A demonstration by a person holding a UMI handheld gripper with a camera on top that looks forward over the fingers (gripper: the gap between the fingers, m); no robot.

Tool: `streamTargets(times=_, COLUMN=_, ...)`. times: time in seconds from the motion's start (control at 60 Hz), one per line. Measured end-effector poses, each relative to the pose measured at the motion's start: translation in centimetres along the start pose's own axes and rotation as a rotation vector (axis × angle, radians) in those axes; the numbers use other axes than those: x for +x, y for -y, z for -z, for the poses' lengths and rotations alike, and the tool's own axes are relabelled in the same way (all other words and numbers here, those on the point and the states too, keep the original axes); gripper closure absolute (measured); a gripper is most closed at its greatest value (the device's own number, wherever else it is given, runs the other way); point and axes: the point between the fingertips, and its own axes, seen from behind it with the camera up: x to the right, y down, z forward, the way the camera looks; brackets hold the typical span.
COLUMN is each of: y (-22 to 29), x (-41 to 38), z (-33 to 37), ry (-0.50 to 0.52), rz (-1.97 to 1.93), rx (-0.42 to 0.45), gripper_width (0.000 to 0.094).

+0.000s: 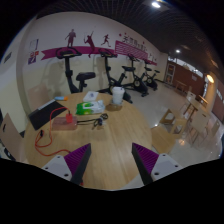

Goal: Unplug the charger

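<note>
My gripper (pixel 111 153) is open and empty, its two fingers (pixel 80 160) with purple pads spread wide above the near part of a wooden table (pixel 120 135). Well beyond the fingers, at the far left of the table, lie a dark laptop (pixel 45 113), a green and white object (pixel 88 107) and a small dark item with a cable (pixel 95 120) that may be the charger; I cannot tell it for certain. A dark cable (pixel 50 150) runs across the table left of the fingers.
A white container (pixel 118 96) stands at the table's far edge. Exercise bikes (pixel 78 72) line the back wall. Chairs and a table (pixel 195 108) stand to the right.
</note>
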Motion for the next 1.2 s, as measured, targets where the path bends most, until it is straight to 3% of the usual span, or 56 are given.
streamTargets(times=0.45, y=2.2, x=-17.0, z=-8.2, ry=0.201, rz=0.046, rx=0.045, gripper_width=0.0080)
streamTargets(times=0.9, y=4.4, x=-24.8, z=-21.5, ry=0.242, rz=0.042, rx=0.103, gripper_width=0.0082)
streamTargets(times=1.2, y=5.2, x=-25.8, z=-29.2, ry=0.252, rz=-0.001, rx=0.106, gripper_width=0.0073)
